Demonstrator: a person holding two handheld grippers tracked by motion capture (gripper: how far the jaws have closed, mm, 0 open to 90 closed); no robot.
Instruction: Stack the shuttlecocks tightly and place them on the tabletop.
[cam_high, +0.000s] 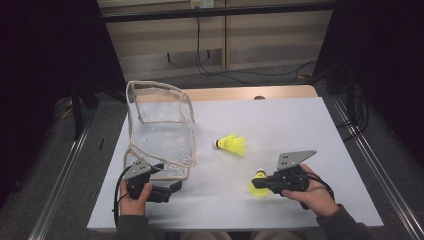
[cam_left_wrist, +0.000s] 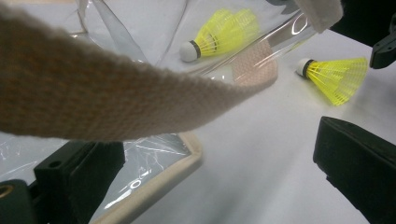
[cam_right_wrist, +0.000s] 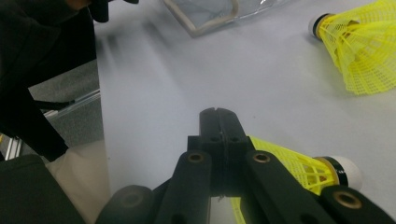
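Right gripper (cam_high: 260, 186) with jaws pinched on a shuttlecock (cam_high: 258, 188) low over the desk (cam_high: 300, 125), left gripper (cam_high: 172, 189) with jaws wide at the clear bag (cam_high: 160, 135) rim, second shuttlecock (cam_high: 232, 145) lying mid-desk

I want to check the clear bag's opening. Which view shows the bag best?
The high view: the whole clear bag stands open with its beige trim traceable. The left gripper view gives a close, blurred strap and plastic; the right gripper view catches a trimmed corner.

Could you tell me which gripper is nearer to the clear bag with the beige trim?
Left. The left gripper sits at the near edge of the clear bag; the right gripper is off to its right, beside a shuttlecock.
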